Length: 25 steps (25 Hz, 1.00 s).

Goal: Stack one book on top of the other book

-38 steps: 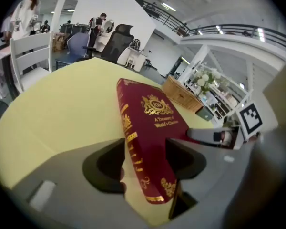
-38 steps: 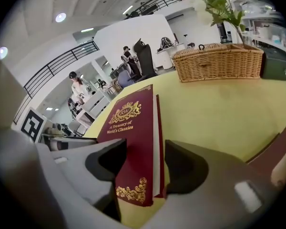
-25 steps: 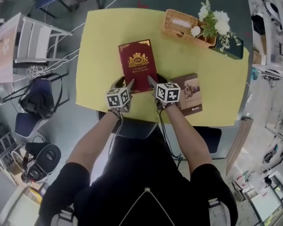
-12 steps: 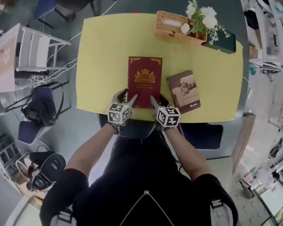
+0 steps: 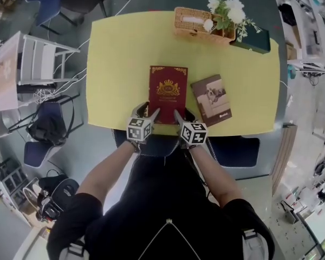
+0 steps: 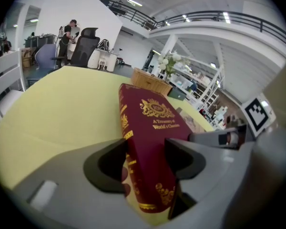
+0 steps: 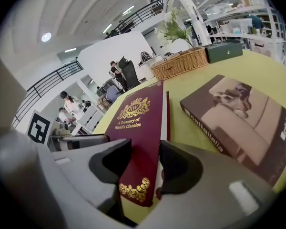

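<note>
A dark red book with gold print lies lengthwise near the front of the yellow table. My left gripper is shut on its near left corner, and the spine and cover sit between the jaws in the left gripper view. My right gripper is shut on its near right corner. A brown book with a dog photo lies flat just to the right of the red book, apart from it, and fills the right of the right gripper view.
At the table's far edge stand a wicker basket, white flowers and a dark green box. A white chair and a dark chair with a bag stand left of the table. Cables run over the floor.
Both grippers have drawn the red book toward the near table edge and turned it from slanted to straight. It now lies beside the brown book, not beyond it.
</note>
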Motion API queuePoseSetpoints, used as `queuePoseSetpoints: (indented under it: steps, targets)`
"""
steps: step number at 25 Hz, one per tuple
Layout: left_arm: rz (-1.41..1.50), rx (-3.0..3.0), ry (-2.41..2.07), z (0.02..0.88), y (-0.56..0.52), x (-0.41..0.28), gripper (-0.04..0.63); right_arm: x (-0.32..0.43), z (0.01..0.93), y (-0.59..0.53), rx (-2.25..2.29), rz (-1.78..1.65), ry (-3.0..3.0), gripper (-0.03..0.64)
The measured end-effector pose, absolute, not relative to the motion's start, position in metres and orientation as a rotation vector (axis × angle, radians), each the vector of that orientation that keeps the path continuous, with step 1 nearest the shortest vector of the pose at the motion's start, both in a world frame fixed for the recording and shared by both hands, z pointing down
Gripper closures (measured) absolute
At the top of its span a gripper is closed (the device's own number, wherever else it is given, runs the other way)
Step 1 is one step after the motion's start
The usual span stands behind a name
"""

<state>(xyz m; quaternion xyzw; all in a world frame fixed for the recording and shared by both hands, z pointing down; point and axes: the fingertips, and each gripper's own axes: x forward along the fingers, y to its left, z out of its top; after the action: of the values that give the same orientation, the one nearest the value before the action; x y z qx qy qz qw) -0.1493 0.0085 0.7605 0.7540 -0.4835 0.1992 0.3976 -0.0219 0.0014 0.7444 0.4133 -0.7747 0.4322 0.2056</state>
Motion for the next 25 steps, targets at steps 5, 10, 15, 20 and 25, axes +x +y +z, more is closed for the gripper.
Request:
queuePoseSetpoints:
  steps: [5,10,15,20,25]
  targets:
    - [0.544,1.880,-1.202,0.782,0.012,-0.149,0.324,-0.023,0.766,0.004,1.129,1.230,-2.121,0.428]
    - [0.543,1.881,-1.205,0.787,0.012,-0.150,0.321,-0.023,0.771,0.005,1.125,1.230,-2.134,0.422]
    - [0.537,1.871,-1.208,0.782,0.012,-0.152,0.316,-0.022,0.769,0.003,1.093,1.226,-2.167,0.418]
    - [0.461,1.846,-1.291,0.746,0.011,-0.163,0.293,0.000,0.745,-0.008,1.135,1.173,-2.219,0.403]
    - [0.353,1.915,-1.272,0.690,0.006,-0.116,0.322,0.063,0.702,-0.040,1.229,0.981,-2.301,0.403]
